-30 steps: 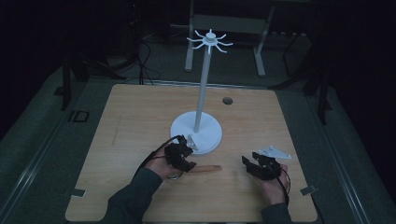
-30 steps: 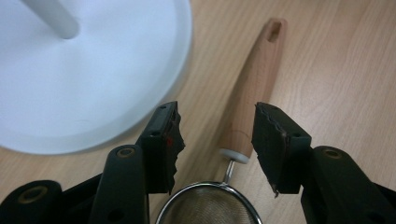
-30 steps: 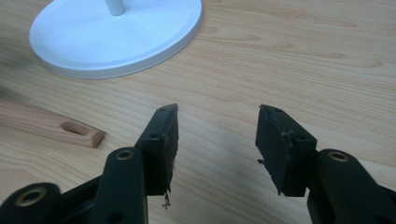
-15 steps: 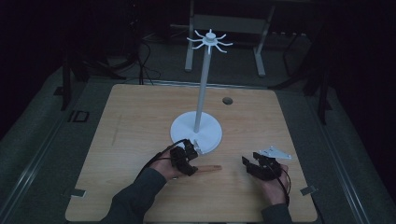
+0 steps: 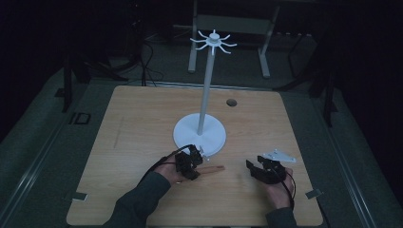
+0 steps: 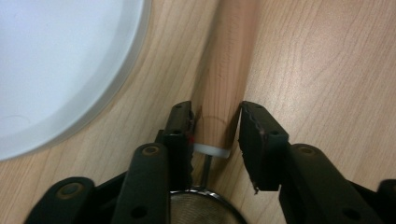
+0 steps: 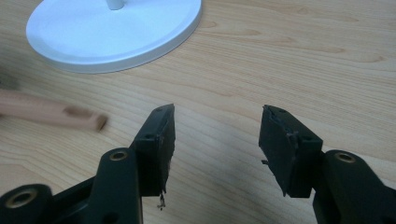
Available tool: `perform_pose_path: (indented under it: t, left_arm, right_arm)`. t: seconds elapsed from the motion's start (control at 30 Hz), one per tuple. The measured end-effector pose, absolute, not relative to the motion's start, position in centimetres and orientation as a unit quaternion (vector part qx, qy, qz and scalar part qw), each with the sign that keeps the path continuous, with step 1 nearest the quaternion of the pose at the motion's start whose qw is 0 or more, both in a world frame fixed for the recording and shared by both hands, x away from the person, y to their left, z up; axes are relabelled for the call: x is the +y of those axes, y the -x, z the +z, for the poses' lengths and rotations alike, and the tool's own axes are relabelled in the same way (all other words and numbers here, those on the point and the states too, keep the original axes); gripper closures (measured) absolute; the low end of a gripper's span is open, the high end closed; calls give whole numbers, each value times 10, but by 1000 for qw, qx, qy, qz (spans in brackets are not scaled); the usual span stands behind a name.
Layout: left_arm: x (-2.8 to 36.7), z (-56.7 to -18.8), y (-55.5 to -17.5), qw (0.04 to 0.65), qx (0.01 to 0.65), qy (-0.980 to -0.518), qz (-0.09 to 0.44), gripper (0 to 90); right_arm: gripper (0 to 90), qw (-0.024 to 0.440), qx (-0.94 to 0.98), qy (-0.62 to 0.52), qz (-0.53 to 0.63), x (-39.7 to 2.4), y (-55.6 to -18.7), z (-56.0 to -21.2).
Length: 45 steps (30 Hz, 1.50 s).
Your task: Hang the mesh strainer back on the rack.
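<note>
A utensil with a wooden handle (image 6: 224,70), a white collar and a metal mesh end (image 6: 205,210) lies flat on the table. My left gripper (image 6: 217,116) has just been closing, and its pads now press on both sides of the handle near the collar. In the high view the left gripper (image 5: 196,166) sits just in front of the white stand's base (image 5: 190,137), with the handle (image 5: 214,168) sticking out to its right. My right gripper (image 7: 217,135) rests near the table's front, jaws wide apart with nothing between them; it is also in the high view (image 5: 254,168).
The white stand has a tall pole (image 5: 206,85) topped by a ring of hooks (image 5: 214,42). A small dark hole (image 5: 231,102) marks the wooden table (image 5: 133,123) at the back. Dark floor and a frame's legs (image 5: 192,52) lie beyond.
The left gripper has shifted slightly towards the front and closed its jaws on the wooden handle. The right gripper has stayed where it was, open.
</note>
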<state>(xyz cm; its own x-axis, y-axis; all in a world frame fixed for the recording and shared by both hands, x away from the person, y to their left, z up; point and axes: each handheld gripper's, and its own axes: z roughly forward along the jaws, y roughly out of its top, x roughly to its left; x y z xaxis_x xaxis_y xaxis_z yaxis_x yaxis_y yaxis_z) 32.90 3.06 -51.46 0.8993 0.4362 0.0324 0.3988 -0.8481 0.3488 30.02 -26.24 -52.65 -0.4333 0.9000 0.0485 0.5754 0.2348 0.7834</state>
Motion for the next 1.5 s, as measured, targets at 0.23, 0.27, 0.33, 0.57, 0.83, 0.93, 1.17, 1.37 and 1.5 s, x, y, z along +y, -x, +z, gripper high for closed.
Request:
perform_pose_path:
  t: [0.23,0.27,0.33,0.57,0.83,0.93,1.17,1.37,1.5]
  left_arm:
    - [31,-518,-333,151,230,-961,41,670]
    - [31,-519,-333,146,232,-961,38,661]
    - [30,-522,-335,135,234,-962,30,660]
    - [30,-522,-337,130,241,-961,24,684]
    - [26,-522,-341,129,248,-960,19,658]
    - [25,-522,-342,131,250,-959,20,648]
    - [23,-521,-345,125,254,-959,18,682]
    - [23,-518,-343,124,255,-959,28,691]
    - [25,-512,-342,139,260,-955,35,691]
  right_arm:
    - [453,214,758,-486,380,-262,-300,-527]
    - [453,214,758,-486,380,-262,-300,-528]
    - [454,214,758,-486,380,-262,-300,-528]
    - [454,213,757,-489,378,-263,-301,-529]
    - [456,212,759,-487,377,-262,-301,-529]
    - [456,211,758,-488,377,-262,-301,-530]
    - [456,213,762,-485,373,-261,-301,-531]
    - [457,213,760,-486,375,-262,-301,-530]
    - [459,213,760,-486,375,-262,-301,-530]
